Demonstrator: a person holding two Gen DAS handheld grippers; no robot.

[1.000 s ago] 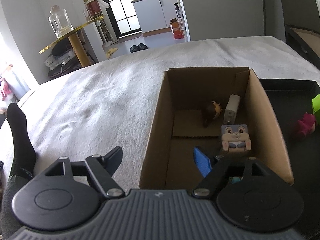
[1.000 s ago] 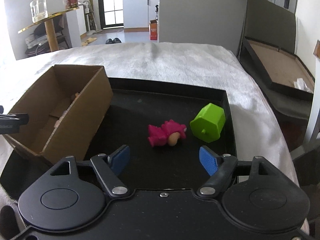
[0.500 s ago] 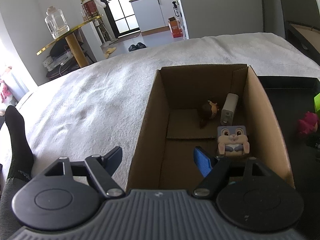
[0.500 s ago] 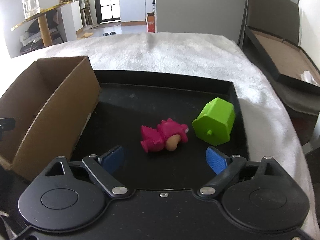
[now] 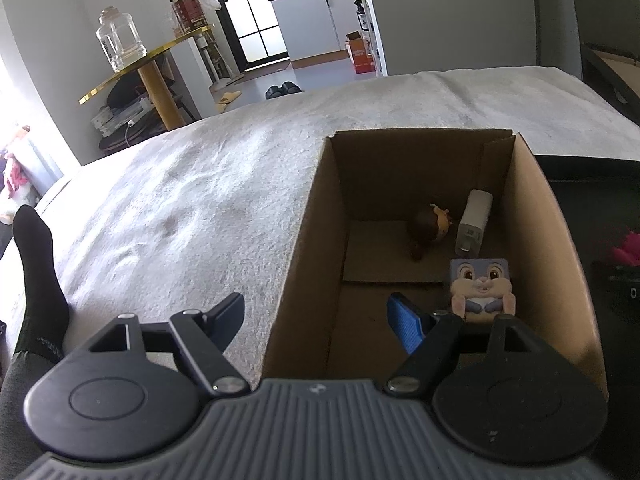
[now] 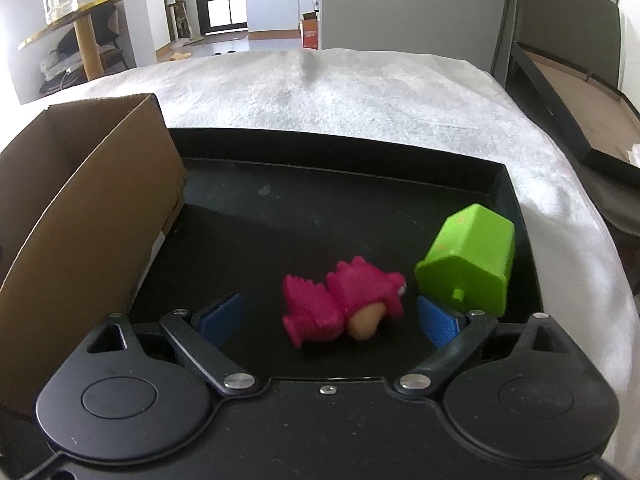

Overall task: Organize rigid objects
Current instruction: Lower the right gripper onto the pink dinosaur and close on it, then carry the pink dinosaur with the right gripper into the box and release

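Observation:
A pink toy figure [image 6: 342, 302] lies on its side in the black tray [image 6: 360, 152], with a green house-shaped block [image 6: 468, 258] just right of it. My right gripper [image 6: 330, 318] is open, low over the tray, with the pink toy between its blue pads. The cardboard box [image 5: 556, 248] holds a bunny cube [image 5: 480, 288], a white charger [image 5: 474, 220] and a brown figure [image 5: 430, 226]. My left gripper [image 5: 316, 316] is open and empty, straddling the box's left wall. The box also shows in the right wrist view [image 6: 92, 216].
Box and tray sit on a white fuzzy blanket [image 5: 200, 200]. A leg in a black sock [image 5: 38, 280] lies at the left. A gold side table with a glass jar [image 5: 120, 44] stands behind. A dark flat box [image 6: 580, 92] lies to the tray's right.
My right gripper has moved forward and down, so the pink toy now sits between its pads. My left gripper has shifted left, the box now further right in its view.

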